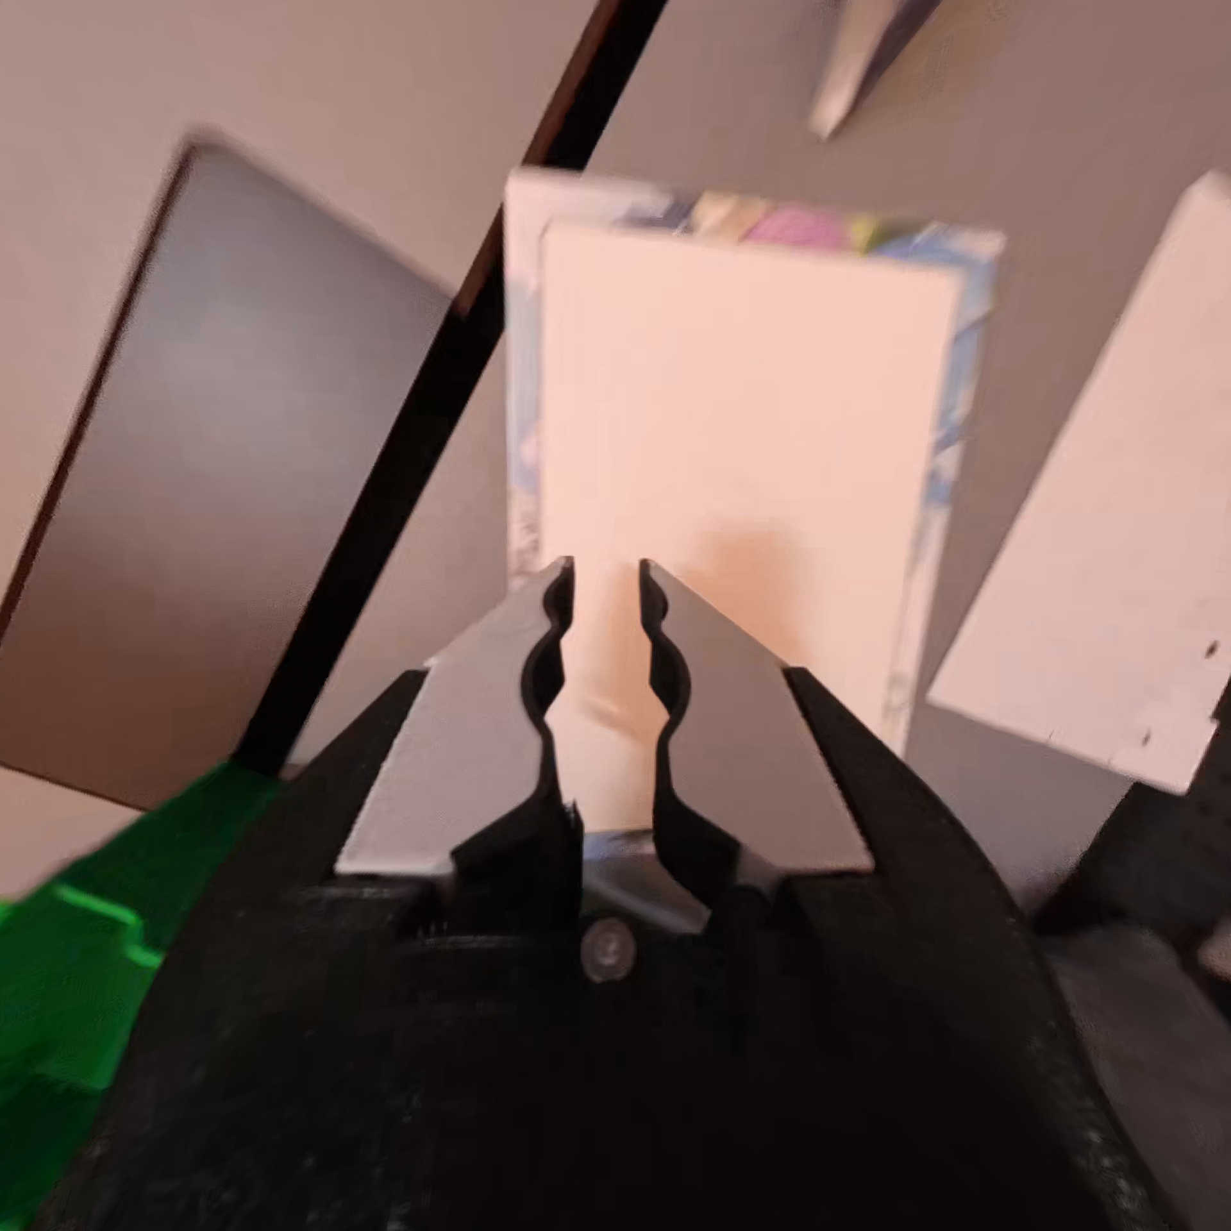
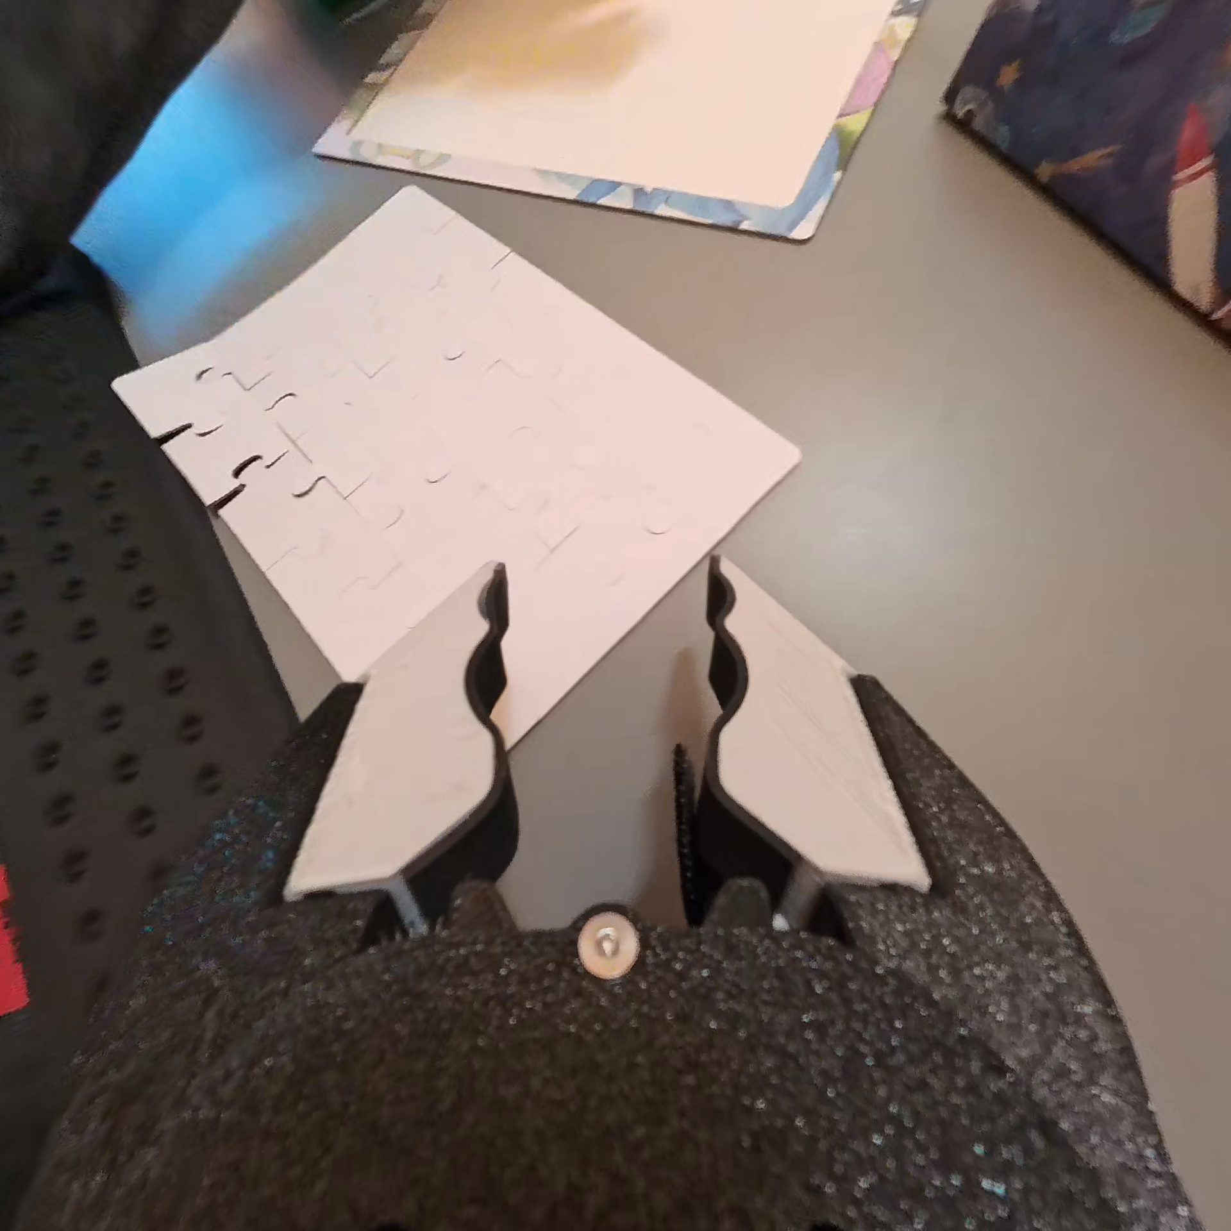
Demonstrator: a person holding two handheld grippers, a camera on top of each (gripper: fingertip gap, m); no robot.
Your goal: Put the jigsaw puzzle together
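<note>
The puzzle tray (image 1: 733, 433) has a blank white middle and a colourful border, and lies straight ahead of my left gripper (image 1: 606, 566). That gripper's jaws stand a narrow gap apart with nothing between them, over the tray's near end. A white sheet of joined puzzle pieces (image 2: 453, 433) lies blank side up on the grey table; a few pieces at its left edge are slightly parted. My right gripper (image 2: 606, 579) is wide open and empty over the sheet's near corner. The sheet (image 1: 1099, 499) also shows at the right of the left wrist view, and the tray (image 2: 599, 86) at the top of the right wrist view.
A flat grey slab (image 1: 220, 433) lies left of a black strip (image 1: 426, 400) across the table. Something green (image 1: 66, 966) is at the lower left. A dark patterned box (image 2: 1099, 133) stands at the right. Black perforated fabric (image 2: 86, 599) fills the left side. One gripper's finger ends stand about 40 cm off the other's.
</note>
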